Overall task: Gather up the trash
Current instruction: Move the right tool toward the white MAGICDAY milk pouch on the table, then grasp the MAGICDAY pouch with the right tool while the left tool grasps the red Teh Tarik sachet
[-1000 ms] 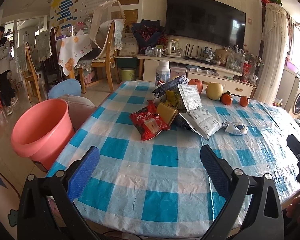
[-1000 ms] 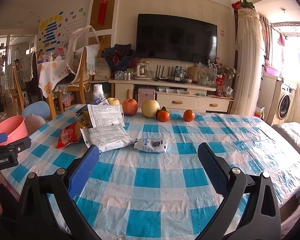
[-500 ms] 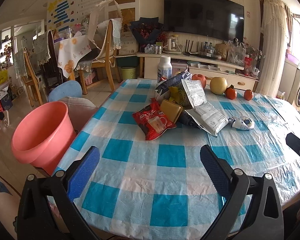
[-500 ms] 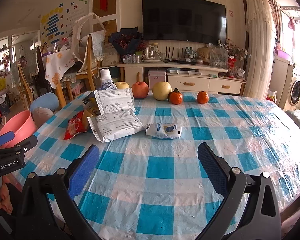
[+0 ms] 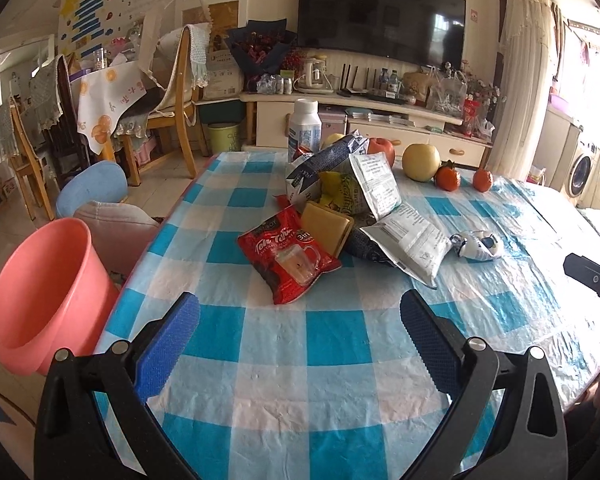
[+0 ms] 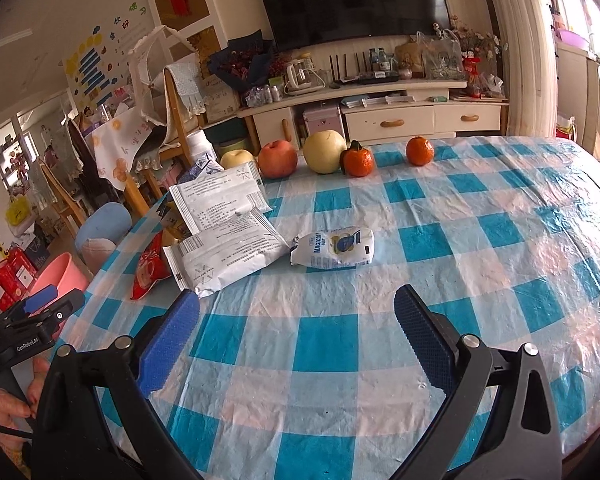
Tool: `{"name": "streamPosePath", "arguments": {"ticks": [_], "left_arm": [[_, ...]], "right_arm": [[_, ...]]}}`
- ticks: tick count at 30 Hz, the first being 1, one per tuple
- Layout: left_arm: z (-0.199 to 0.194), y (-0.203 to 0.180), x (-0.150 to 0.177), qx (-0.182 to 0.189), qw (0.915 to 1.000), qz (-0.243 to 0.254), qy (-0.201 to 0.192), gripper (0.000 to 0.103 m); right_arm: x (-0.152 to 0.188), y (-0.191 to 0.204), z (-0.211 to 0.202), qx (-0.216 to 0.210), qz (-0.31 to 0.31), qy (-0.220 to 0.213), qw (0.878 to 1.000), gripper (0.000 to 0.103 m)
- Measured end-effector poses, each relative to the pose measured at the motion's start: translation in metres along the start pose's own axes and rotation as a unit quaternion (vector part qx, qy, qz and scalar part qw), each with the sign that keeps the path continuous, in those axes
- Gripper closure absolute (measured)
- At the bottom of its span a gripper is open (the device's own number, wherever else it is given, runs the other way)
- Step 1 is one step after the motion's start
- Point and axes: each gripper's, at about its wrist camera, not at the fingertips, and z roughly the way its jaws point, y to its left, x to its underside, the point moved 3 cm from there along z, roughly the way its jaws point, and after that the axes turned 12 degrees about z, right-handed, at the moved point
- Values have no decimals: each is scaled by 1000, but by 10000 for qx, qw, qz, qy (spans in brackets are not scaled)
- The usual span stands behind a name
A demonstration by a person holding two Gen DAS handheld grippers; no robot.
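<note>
The left gripper (image 5: 300,316) hangs over the near edge of the blue-and-white checked tablecloth (image 5: 332,336), jaws spread wide with nothing between them; the right gripper (image 6: 296,320) hangs likewise over the cloth, jaws wide apart and empty. In the right wrist view the left gripper's black body shows at the left edge, printed "GenRobot.AI". Off the table's left edge stands a pink plastic bucket (image 5: 40,300), what shows of its inside bare of any contents. On the cloth, nearest the left gripper, lies a red instant-drink sachet (image 5: 288,258) with white lettering that seems to read "Teh Tarik" and "3in", and a picture of a glass mug. Touching its far side is a flat tan packet (image 5: 326,226), tilted up against the heap behind it. Just beside it a white printed pouch (image 6: 224,258) lies flat, its fine print too small to read, and a second white pouch (image 6: 220,200) leans up behind it over a yellow wrapper (image 5: 342,194) and a dark blue-and-white bag (image 5: 320,160). Apart to the right lies a small white packet (image 6: 332,248) marked "MAGICOM" with a blue round emblem. Beyond the heap a white capped bottle (image 5: 305,128) stands upright, its label unreadable. Along the far edge sit a red apple (image 6: 277,159), a pale pear (image 6: 324,151), and two oranges (image 6: 358,161).
</note>
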Motion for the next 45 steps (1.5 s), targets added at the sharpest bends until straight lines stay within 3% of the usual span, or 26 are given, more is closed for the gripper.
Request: {"name": "streamPosePath", "arguments": {"ticks": [3,6,17,29,32,36,45], "left_arm": [[22,4,-5,27,9997,155,206,4],[45,11,-6,210,9987,-60,463,4],[108,24,-22,517,9899,-1055,798,4],[153,29,-24,174,9830,-1266,1316,6],[162,30,-21,290,9803,-1389,1375,15],[163,31,-22,306,9800,-1444,1336,20],[157,42,-16,507,9773,-1682,1182,39]], "right_arm": [[-5,-2,16,85,-120,147,9998,23],[-13,-10,36,185,-95,340,9992,23],[-28,-20,97,323,-35,769,9965,10],[-39,-14,150,444,-491,1039,9924,6],[-41,-15,158,523,-561,1037,9916,4],[-38,-22,173,601,-490,1301,9885,4],[-39,-21,177,821,-617,1225,9871,5]]}}
